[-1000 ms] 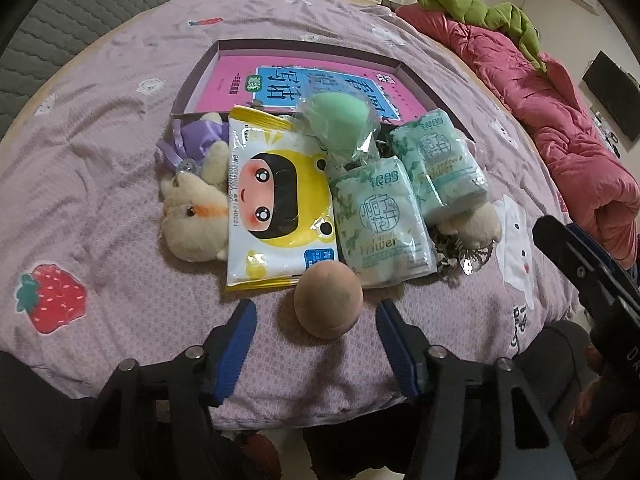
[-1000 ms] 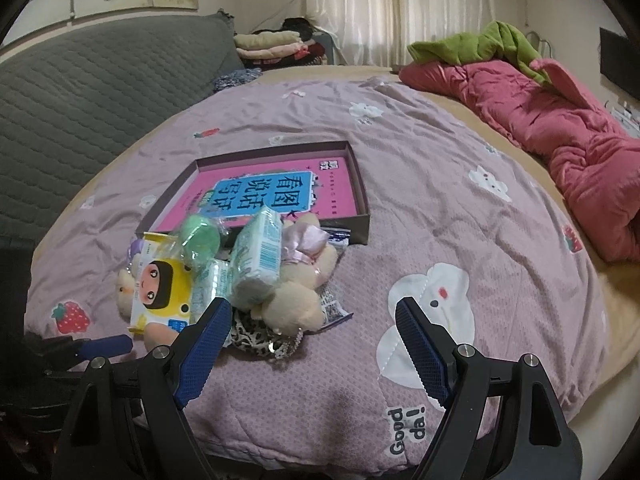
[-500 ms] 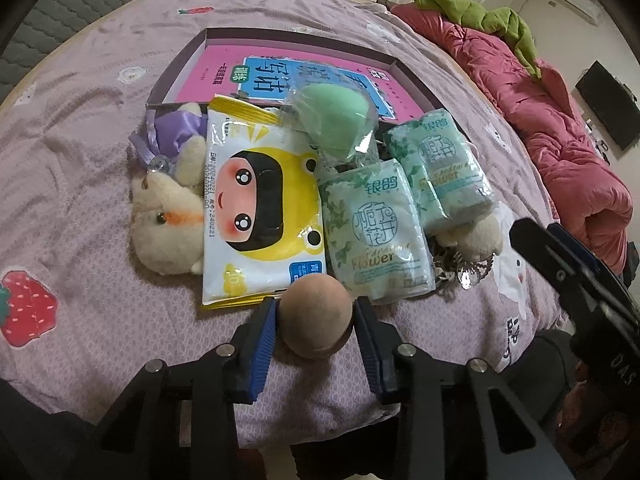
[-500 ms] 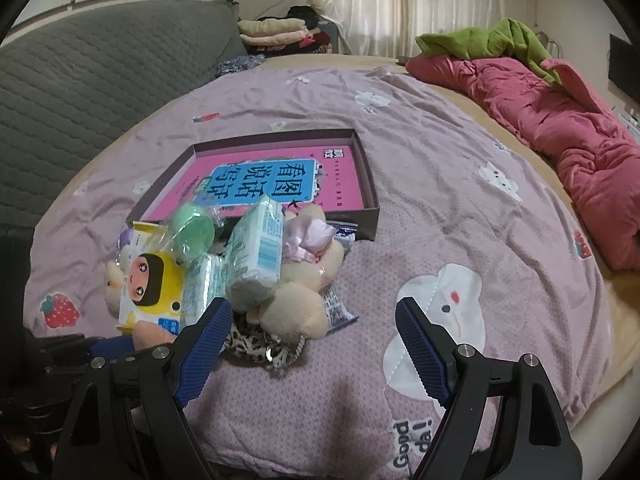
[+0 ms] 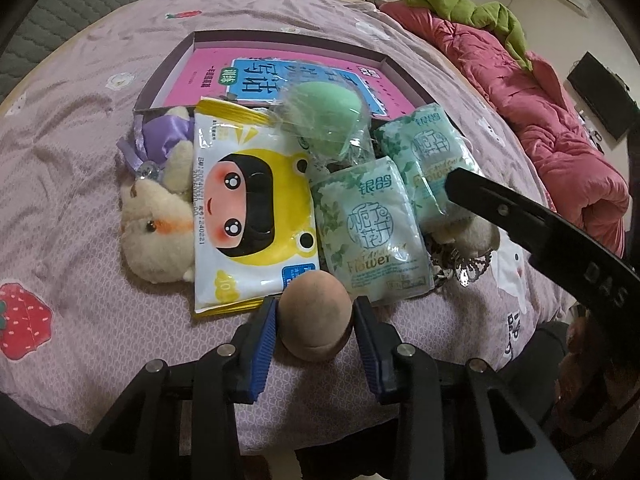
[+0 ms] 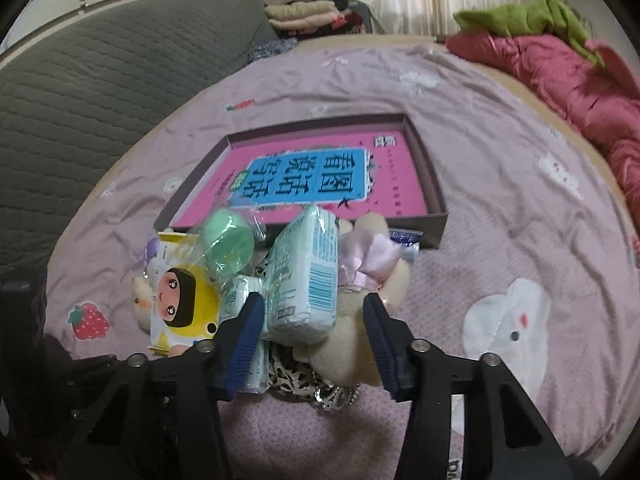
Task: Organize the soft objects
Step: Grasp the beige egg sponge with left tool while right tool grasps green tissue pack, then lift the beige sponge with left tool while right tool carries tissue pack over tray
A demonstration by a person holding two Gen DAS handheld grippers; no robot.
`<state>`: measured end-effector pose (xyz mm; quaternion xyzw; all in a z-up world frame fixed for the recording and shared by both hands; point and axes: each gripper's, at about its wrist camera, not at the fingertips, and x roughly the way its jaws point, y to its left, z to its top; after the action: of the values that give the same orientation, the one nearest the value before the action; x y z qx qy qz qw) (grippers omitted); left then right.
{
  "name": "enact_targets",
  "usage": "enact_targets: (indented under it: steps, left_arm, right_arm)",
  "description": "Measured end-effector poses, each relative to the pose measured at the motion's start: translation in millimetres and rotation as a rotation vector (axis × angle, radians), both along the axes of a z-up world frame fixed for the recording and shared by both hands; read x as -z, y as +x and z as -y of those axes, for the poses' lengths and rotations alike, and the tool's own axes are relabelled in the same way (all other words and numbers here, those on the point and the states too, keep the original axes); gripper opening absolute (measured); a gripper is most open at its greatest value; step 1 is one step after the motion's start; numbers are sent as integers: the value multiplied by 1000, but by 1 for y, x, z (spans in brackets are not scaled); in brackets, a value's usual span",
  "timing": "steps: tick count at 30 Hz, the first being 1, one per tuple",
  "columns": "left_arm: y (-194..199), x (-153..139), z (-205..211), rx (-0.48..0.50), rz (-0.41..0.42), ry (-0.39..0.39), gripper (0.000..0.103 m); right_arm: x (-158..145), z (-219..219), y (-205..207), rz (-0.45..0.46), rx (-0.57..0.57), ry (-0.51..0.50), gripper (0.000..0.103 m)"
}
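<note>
1. A second ago both grippers stood wide; since then the left gripper (image 5: 314, 322) has pinched the round tan foam ball (image 5: 315, 314) between its blue pads, and the right gripper (image 6: 314, 322) has come forward over the pile.
2. The right gripper's jaws are closing around the upright pale green tissue pack (image 6: 302, 280) and the cream plush toy with a pink bow (image 6: 360, 320); whether the pads press yet I cannot tell.
3. The ball lies near the front edge of the bed (image 5: 80, 200), touching the yellow cartoon-face wipes pack (image 5: 250, 216).
4. Beyond it lie a flat green flower-print tissue pack (image 5: 370, 232), a green sponge in clear wrap (image 5: 328, 120) and a cream plush with a purple bow (image 5: 160, 220).
5. Behind the pile sits a shallow dark box holding a pink book (image 6: 320, 176).
</note>
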<state>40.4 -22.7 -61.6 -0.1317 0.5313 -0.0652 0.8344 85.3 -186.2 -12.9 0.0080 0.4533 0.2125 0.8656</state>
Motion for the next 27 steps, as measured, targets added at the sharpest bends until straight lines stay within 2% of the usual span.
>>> enact_targets:
  steps: [4, 12, 21, 27]
  left_arm:
    - [0, 0, 1, 2, 4, 2, 39]
    - [-4, -2, -3, -1, 11, -26, 37]
    - [-14, -20, -4, 31, 48, -69, 37]
    - [-15, -33, -10, 14, 77, -72, 37]
  right_arm:
    - [0, -3, 3, -13, -28, 27, 33]
    - [0, -6, 11, -24, -34, 52, 24]
    - [-19, 16, 0, 9, 14, 102, 23]
    - [-31, 29, -2, 50, 51, 115, 23]
